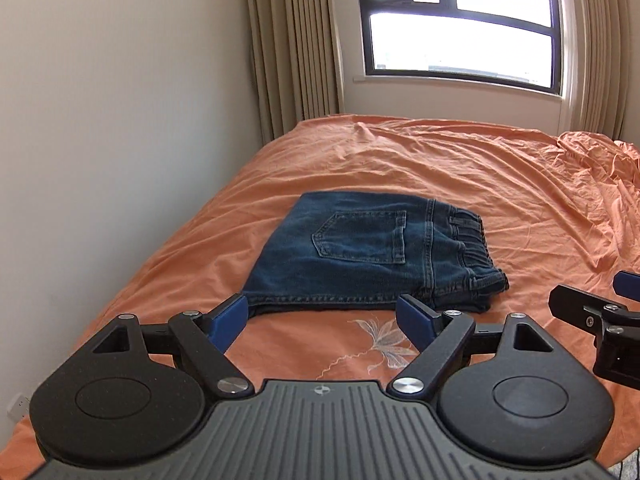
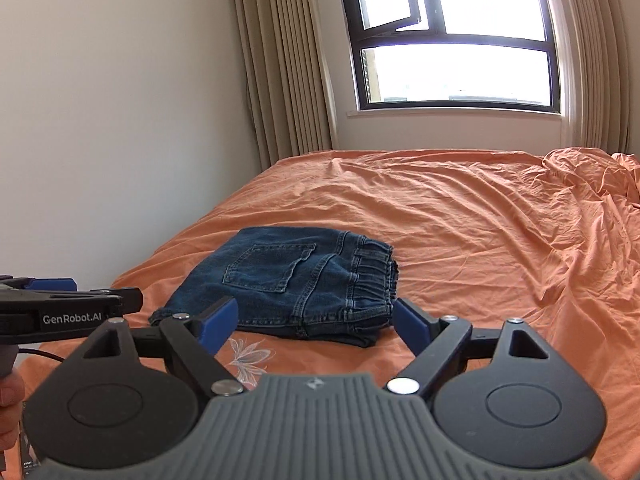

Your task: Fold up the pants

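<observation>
Dark blue jeans (image 1: 360, 256) lie folded into a compact stack on the orange bed sheet (image 1: 460, 168), back pocket up and elastic waistband to the right. They also show in the right wrist view (image 2: 296, 280). My left gripper (image 1: 322, 316) is open and empty, held just short of the stack's near edge. My right gripper (image 2: 314, 318) is open and empty, also just short of the near edge. The right gripper shows at the right edge of the left wrist view (image 1: 600, 304). The left gripper shows at the left edge of the right wrist view (image 2: 68, 300).
A white wall (image 1: 120, 120) runs along the bed's left side. Beige curtains (image 1: 292, 40) and a window (image 1: 460, 20) stand behind the bed. The sheet is bunched at the far right (image 1: 600, 156). An embroidered flower (image 1: 380, 340) marks the sheet near me.
</observation>
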